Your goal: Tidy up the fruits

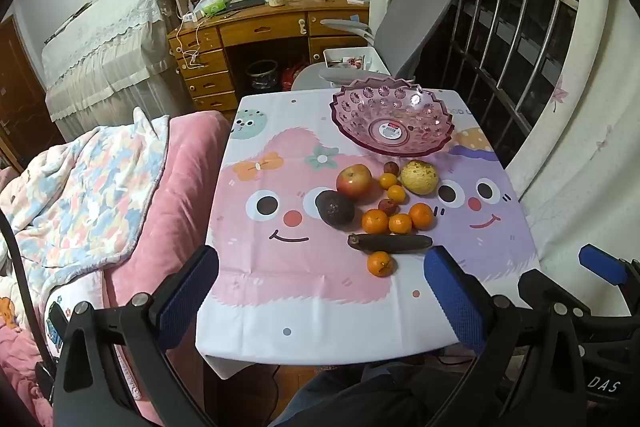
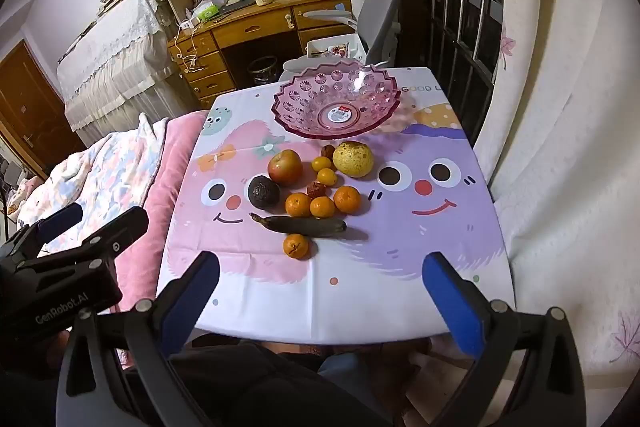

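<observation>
An empty pink plastic bowl (image 1: 392, 115) (image 2: 336, 103) stands at the far side of the table. In front of it lie a red apple (image 1: 354, 179) (image 2: 285, 167), a dark avocado (image 1: 335, 208) (image 2: 263, 191), a yellow pear (image 1: 419, 177) (image 2: 353, 159), several small oranges (image 1: 375, 221) (image 2: 298, 205), two small reddish fruits and a blackened banana (image 1: 390, 242) (image 2: 304, 225). One orange (image 1: 381, 263) (image 2: 296, 245) lies nearest. My left gripper (image 1: 320, 291) and right gripper (image 2: 320, 299) are both open, empty, above the table's near edge.
The table wears a cartoon-face cloth (image 1: 280, 267). A bed with pink and floral blankets (image 1: 100, 187) is to the left. A grey office chair (image 1: 408, 23) and a wooden desk (image 1: 256, 27) stand behind. A curtain (image 2: 560, 147) hangs on the right.
</observation>
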{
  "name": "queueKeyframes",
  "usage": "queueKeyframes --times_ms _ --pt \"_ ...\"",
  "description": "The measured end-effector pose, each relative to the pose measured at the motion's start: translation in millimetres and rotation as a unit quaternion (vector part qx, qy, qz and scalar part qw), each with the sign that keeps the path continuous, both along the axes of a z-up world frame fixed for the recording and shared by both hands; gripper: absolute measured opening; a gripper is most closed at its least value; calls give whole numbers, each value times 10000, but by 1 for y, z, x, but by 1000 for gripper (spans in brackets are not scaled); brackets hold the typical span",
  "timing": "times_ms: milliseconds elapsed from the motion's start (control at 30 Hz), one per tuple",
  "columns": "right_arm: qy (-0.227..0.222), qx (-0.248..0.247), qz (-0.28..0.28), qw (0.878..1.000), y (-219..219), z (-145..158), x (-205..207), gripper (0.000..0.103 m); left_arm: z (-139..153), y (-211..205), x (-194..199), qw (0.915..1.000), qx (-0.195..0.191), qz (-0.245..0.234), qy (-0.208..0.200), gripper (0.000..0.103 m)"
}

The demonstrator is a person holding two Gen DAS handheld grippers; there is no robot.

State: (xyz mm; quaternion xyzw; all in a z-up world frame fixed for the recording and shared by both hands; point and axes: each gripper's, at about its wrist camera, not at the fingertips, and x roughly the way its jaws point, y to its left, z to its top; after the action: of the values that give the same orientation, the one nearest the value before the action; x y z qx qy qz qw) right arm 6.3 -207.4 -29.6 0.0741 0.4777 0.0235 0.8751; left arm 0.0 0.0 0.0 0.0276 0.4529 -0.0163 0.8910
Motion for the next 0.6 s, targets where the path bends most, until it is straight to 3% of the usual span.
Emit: queueKeyframes --times_ms 600 --pt "-34 -12 -5 10000 3 0 0 102 0 0 0 10000 -4 2 -6 102"
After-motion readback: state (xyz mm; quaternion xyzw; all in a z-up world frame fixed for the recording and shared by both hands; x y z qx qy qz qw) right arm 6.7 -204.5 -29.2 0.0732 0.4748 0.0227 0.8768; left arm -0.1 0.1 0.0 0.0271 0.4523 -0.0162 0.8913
